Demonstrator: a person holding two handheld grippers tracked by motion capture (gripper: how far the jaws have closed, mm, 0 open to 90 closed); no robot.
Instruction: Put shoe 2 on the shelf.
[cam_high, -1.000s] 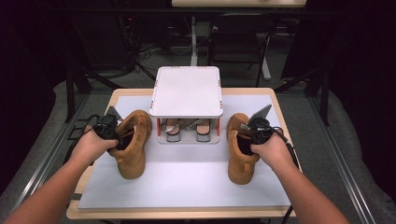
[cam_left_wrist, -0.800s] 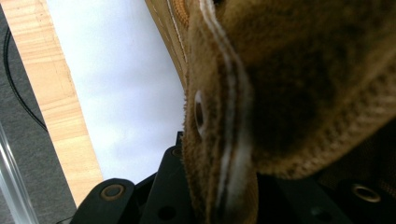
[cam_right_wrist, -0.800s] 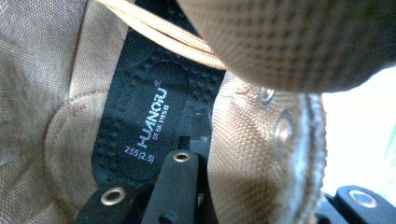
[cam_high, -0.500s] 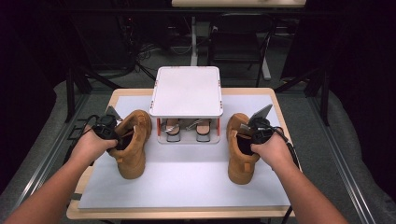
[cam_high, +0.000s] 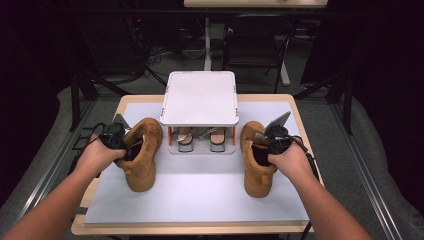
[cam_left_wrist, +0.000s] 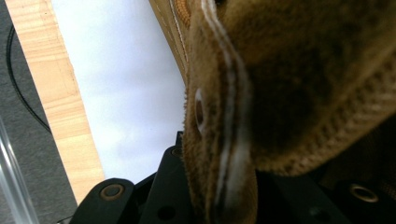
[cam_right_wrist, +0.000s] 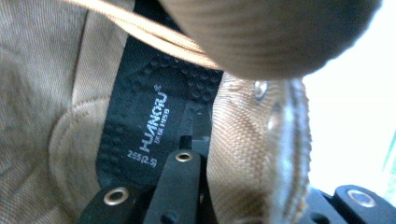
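A small white-topped rack (cam_high: 201, 97) at the table's (cam_high: 300, 122) back holds a pair of sandals (cam_high: 200, 138) underneath. Two tan suede boots stand on the white mat (cam_high: 200, 190): the left gripper (cam_high: 116, 141) pinches the left boot (cam_high: 141, 155) by its collar, and the right gripper (cam_high: 274, 140) clamps the right boot (cam_high: 257, 160) by its collar, black insole showing.

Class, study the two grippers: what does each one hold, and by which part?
The left gripper clamps the left boot by its collar edge; the right gripper clamps the right boot likewise.
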